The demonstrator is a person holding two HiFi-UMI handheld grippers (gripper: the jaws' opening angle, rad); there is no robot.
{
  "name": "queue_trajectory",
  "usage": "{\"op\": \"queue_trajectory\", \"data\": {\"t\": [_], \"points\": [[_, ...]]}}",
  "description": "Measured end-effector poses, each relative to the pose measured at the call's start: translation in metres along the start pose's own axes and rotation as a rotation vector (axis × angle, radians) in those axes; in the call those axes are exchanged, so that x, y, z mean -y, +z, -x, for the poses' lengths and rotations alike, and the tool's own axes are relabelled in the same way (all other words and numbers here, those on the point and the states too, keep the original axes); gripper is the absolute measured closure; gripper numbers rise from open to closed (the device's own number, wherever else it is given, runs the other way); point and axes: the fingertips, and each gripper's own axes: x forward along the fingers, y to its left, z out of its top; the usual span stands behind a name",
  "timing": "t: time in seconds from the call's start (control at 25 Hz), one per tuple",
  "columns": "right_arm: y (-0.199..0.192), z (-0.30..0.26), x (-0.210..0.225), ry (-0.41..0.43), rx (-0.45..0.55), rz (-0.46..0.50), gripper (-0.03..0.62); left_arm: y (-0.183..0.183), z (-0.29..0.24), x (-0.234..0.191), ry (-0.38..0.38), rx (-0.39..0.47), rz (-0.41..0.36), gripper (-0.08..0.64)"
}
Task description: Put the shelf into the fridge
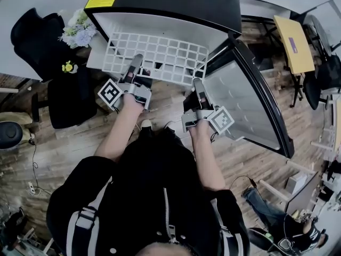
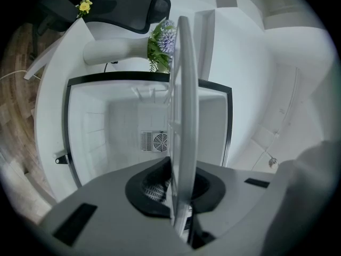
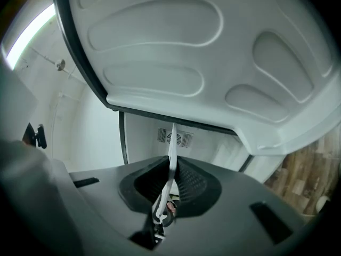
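The white shelf (image 1: 160,57) is at the open mouth of the fridge (image 1: 160,1). Most of it sticks out toward the person. Both grippers hold it by its near edge. The left gripper (image 1: 134,68) is closed on the left part of that edge. The right gripper (image 1: 198,87) is closed on the right part, and the thin edge sits pinched between its jaws. The door (image 1: 242,108) hangs open on the right.

The job now looks like sliding the shelf in. To do that well, both grippers should go forward together, so no corner gets ahead of the other. The shelf should stay flat and level. Its two sides need to meet the side ledges at the same height, or it will sit crooked or jam. A slow, straight push is best. The right side should stay clear of the door.

Some things are hard to see. From the head view, the black top of the fridge hides the inside, so I cannot tell how far in the shelf is. I also cannot tell if it rests on anything yet. The left gripper view looks into the fridge, right to the small fan grille (image 2: 154,141) at the back. There the shelf shows only edge-on, as a tall strip. There are marks on the left wall, but I cannot tell if they are ledges. The door fills most of the right gripper view.
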Motion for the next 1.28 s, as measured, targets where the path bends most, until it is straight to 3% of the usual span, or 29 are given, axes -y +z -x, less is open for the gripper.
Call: {"op": "queue_trajectory", "data": {"t": [0.24, 0.56, 1.08, 1.28], "points": [[0.0, 0.001, 0.004, -0.02, 0.032, -0.114, 0.56, -0.001, 0.0, 0.001, 0.007, -0.002, -0.003, 0.523], [0.002, -0.001, 0.01, -0.036, 0.045, -0.191, 0.561, -0.001, -0.001, 0.001, 0.009, -0.011, -0.021, 0.523], [0.012, -0.015, 0.011, -0.032, 0.103, -0.156, 0.56, 0.002, -0.018, -0.002, 0.015, 0.0, -0.008, 0.523], [-0.004, -0.009, 0.007, 0.014, 0.078, -0.072, 0.555, 0.002, -0.006, -0.006, 0.017, 0.018, 0.007, 0.523]]}}
